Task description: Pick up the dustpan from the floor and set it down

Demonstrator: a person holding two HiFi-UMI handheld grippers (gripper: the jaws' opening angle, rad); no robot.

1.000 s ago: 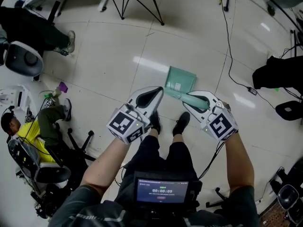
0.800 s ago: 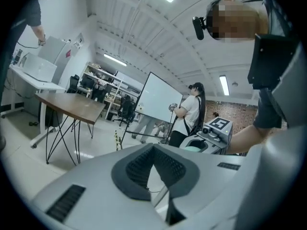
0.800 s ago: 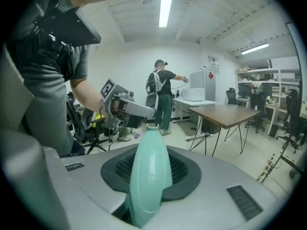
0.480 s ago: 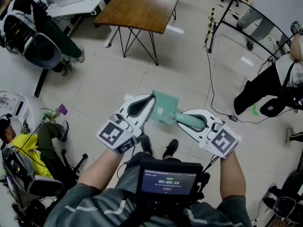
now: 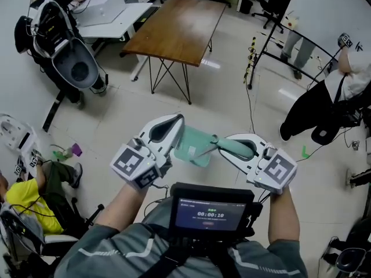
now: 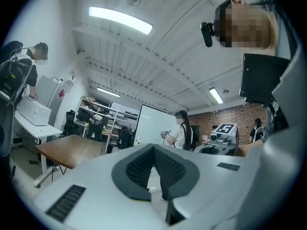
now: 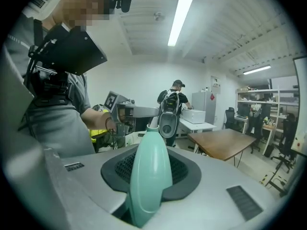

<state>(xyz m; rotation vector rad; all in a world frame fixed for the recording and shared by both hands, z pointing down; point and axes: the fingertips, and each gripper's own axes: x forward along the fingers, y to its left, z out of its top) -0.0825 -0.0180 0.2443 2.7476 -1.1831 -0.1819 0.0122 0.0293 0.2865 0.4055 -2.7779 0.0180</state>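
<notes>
A mint-green dustpan (image 5: 194, 144) hangs in the air in front of the person's chest, well above the floor. Its rounded handle (image 7: 149, 176) lies between the jaws of my right gripper (image 5: 224, 143), which is shut on it; in the right gripper view the handle fills the gap and points away. To the left of the pan is my left gripper (image 5: 178, 121), its tip close beside the pan's edge; I cannot tell whether they touch. The left gripper view shows its jaws (image 6: 154, 150) meeting at the tip with nothing between them.
A wooden table (image 5: 177, 30) on thin metal legs stands ahead, with a white desk (image 5: 107, 10) at the far left. A person in yellow (image 5: 26, 198) sits low at the left; a person in black (image 5: 324, 106) stands at the right. A cable (image 5: 250, 106) runs across the floor.
Both grippers have risen a long way together. The dustpan has come up from near the feet with the right gripper, and the view has tilted up to take in the tables.
</notes>
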